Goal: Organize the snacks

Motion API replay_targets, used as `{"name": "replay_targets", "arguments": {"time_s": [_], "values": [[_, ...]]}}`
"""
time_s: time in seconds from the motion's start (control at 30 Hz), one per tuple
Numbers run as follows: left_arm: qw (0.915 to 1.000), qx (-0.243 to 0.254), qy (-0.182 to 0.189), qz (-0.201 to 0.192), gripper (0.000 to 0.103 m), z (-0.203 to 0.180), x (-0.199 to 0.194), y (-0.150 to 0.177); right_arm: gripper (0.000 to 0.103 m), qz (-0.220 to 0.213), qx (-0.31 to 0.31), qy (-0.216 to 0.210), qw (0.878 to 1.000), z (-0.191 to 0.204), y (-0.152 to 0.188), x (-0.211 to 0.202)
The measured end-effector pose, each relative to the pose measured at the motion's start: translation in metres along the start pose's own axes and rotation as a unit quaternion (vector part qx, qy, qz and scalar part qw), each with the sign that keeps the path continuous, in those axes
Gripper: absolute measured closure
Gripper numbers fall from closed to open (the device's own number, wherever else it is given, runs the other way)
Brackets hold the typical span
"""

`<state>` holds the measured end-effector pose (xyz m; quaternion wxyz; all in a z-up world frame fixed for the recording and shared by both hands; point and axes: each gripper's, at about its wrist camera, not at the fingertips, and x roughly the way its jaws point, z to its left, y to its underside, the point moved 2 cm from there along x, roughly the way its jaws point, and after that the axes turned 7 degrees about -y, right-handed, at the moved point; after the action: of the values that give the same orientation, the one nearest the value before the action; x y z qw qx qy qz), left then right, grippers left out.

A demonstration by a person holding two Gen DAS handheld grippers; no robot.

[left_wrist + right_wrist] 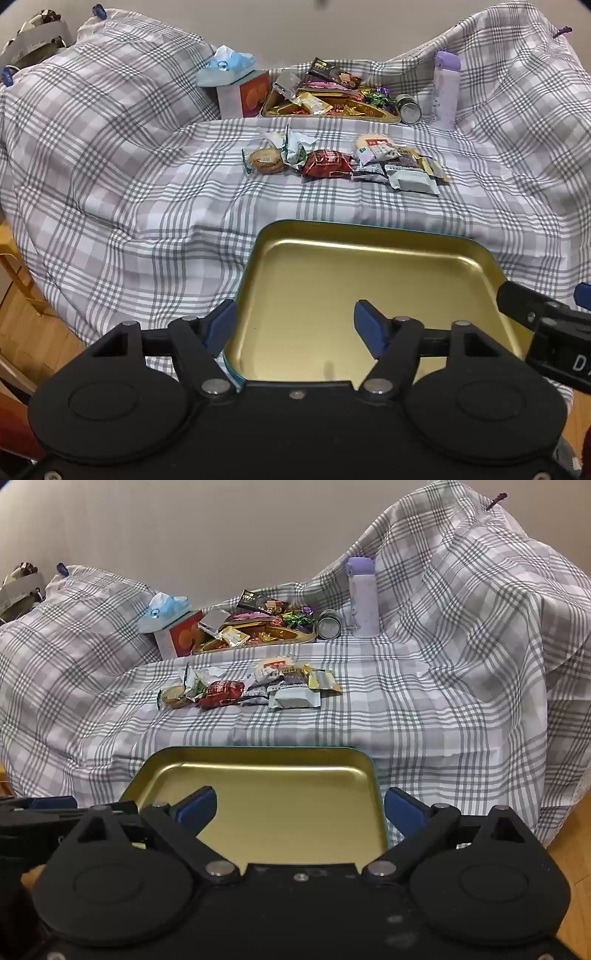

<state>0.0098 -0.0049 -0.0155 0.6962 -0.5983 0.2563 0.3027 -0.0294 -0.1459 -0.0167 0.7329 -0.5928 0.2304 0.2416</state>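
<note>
An empty gold tin tray lies on the plaid cloth at the near edge. My left gripper is open, with one finger just outside the tray's left rim and the other over its floor. My right gripper is open and straddles the tray's right rim in the same way. Nothing is held. Further back lies a row of wrapped snacks: a round cookie, a red packet, a white packet and others.
A second gold tray heaped with candies stands at the back. Beside it are an orange-and-white box, a metal can and a purple bottle. The cloth rises in folds on both sides. Wooden floor shows at the left.
</note>
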Motion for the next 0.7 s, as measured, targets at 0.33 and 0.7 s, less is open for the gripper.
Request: {"name": "replay_targets", "arguments": {"time_s": [0.33, 0.7], "values": [[0.9996, -0.02, 0.001, 0.02, 0.033, 0.006, 0.006, -0.001, 0.0, 0.006, -0.003, -0.005, 1.0, 0.004, 0.002, -0.001], [0.9994, -0.023, 0.001, 0.025, 0.037, 0.009, 0.008, -0.001, 0.0, 0.007, 0.001, -0.007, 1.0, 0.002, 0.0, 0.003]]}}
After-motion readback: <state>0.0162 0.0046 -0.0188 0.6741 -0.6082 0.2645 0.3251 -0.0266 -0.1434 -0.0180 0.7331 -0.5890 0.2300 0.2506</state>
